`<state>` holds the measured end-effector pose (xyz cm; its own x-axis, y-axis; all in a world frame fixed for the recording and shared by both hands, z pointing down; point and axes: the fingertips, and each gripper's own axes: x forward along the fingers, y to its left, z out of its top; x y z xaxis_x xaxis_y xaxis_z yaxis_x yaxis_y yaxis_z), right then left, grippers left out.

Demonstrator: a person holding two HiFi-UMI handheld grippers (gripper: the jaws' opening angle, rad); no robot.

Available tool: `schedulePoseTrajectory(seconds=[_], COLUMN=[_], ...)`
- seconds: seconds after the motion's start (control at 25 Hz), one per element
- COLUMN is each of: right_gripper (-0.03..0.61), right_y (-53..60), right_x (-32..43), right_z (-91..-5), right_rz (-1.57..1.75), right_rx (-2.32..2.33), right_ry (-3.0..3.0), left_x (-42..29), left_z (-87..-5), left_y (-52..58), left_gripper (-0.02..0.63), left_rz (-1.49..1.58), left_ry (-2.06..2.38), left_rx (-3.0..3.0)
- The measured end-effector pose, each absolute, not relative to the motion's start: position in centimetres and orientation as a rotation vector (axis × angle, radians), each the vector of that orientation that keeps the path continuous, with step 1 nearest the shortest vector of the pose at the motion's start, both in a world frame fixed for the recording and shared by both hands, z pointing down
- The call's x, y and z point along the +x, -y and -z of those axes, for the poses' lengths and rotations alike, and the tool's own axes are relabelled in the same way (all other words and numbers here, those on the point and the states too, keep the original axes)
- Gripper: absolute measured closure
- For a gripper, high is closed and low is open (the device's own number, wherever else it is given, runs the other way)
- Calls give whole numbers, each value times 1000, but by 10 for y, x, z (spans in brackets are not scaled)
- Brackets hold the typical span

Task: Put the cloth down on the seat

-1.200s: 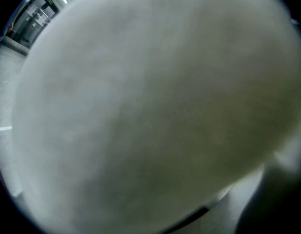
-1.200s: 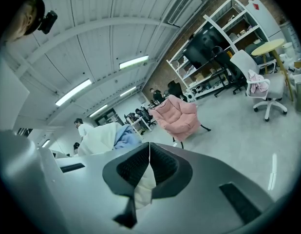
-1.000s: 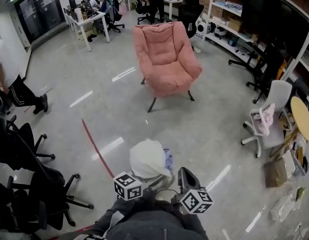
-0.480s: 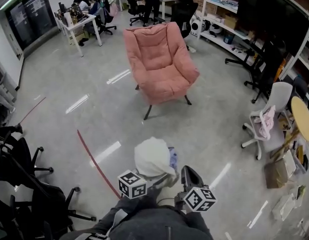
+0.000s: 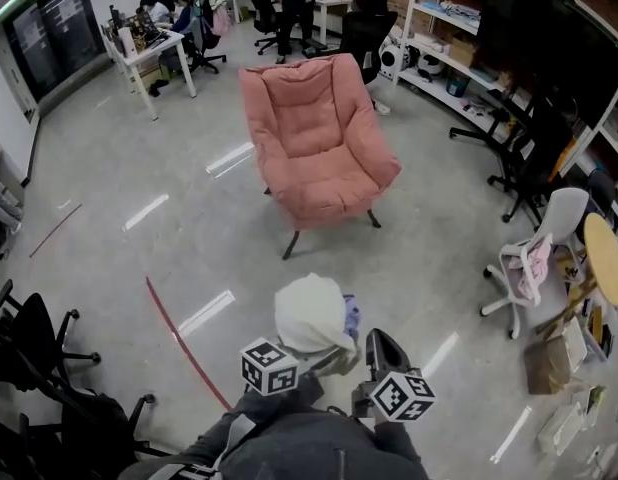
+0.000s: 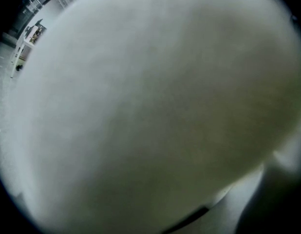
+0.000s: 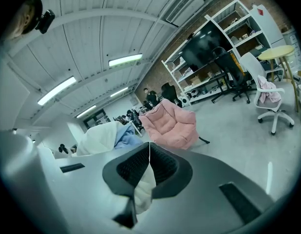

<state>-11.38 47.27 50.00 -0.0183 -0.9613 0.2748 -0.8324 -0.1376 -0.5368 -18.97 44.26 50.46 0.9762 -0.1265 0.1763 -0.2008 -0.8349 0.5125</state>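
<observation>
Pinching the cloth [image 5: 309,313], the right tool [image 7: 149,149] faces the pink armchair [image 5: 314,138]

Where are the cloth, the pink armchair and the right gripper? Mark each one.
cloth [image 5: 307,313]: head view, top of the white bundle.
pink armchair [image 5: 327,183]: head view, seat cushion.
right gripper [image 7: 149,147]: right gripper view, where its pads pinch cloth.

White swivel chair [image 5: 566,210]: you see it at the right, with a pink garment [image 5: 534,268] draped over it.
Round table [image 5: 606,256]: yellow top, just beside that chair.
Black office chairs [image 5: 39,353]: clustered at your lower left.
Red floor line [image 5: 179,336]: runs diagonally, left of centre.
Shelving [image 5: 457,30]: along the right wall, stocked.
Desk [image 5: 152,52]: far end, with people [image 5: 179,13] seated.
</observation>
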Motion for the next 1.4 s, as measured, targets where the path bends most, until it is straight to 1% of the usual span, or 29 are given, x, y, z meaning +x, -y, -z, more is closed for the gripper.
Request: schedulePoseTrajectory(seconds=[0.28,0.56,1.12,1.4], right_gripper=[566,566,566,566], right_y=[-411,-373,-347,-343], right_x=[-102,-105,-105,-104], right_z=[-500,-513,-522,-530], right_rz=[879,909,986,1012], right_rx=[-2041,-2041,-2013,-1995], right_ry=[-1898,-1872,-1927,-1913], left_x=[-175,-175,-183,-174], left_z=[-503,-513,-525,-531], left_y=[-383,-347,-322,-315], left_gripper=[339,339,339,339], left_rz=[-194,-213,-213,-225], left_ry=[206,178,278,283], left_rx=[2594,2587,2540,2533])
